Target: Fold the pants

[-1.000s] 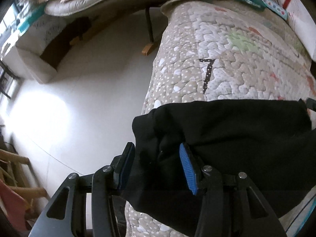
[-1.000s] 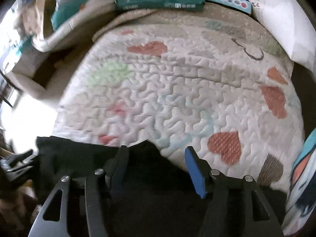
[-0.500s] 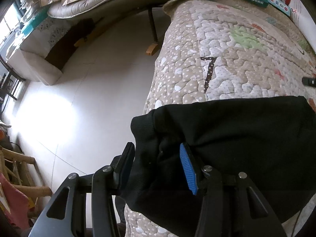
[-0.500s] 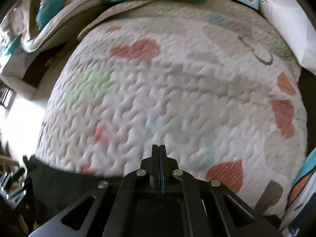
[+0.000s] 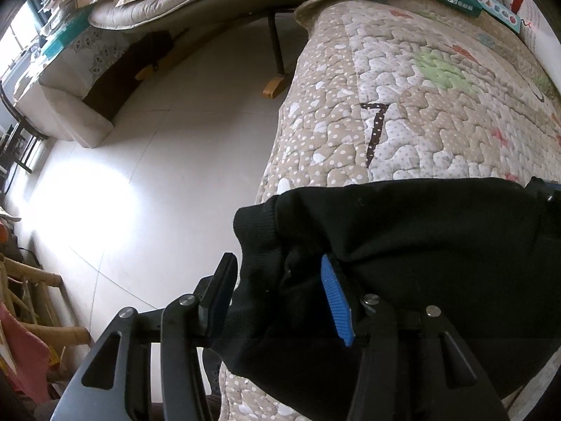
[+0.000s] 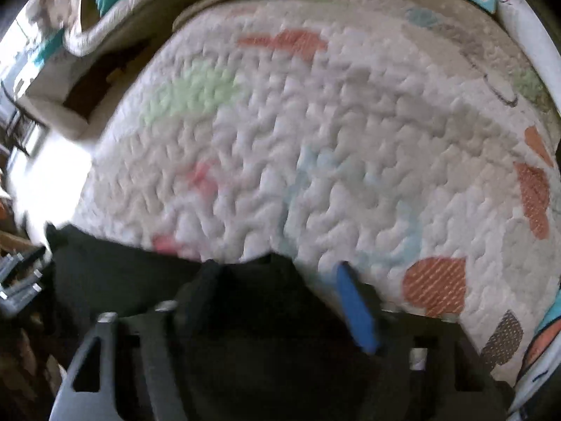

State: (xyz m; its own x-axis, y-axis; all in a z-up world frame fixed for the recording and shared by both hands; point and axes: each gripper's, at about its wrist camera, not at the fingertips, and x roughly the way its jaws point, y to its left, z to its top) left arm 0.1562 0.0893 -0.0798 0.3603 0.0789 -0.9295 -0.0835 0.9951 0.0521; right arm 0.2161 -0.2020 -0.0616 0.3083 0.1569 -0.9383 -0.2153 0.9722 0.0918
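Here both tongs [image 5: 277, 291] [image 6: 280, 298] gape astride black pants [image 5: 420, 245].

Pale tiled floor [image 5: 147, 161] with bright glare, quilted bed [image 5: 438, 112], wooden chair [image 5: 31, 291]

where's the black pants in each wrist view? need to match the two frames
Left wrist: pants fill the lower right, draped over the quilt's near corner, bunched between the fingers.
Right wrist: pants run along the bottom, left to centre, blurred.
Shared landmark: the quilt's light green patch, upper right in left wrist, upper left in right wrist.
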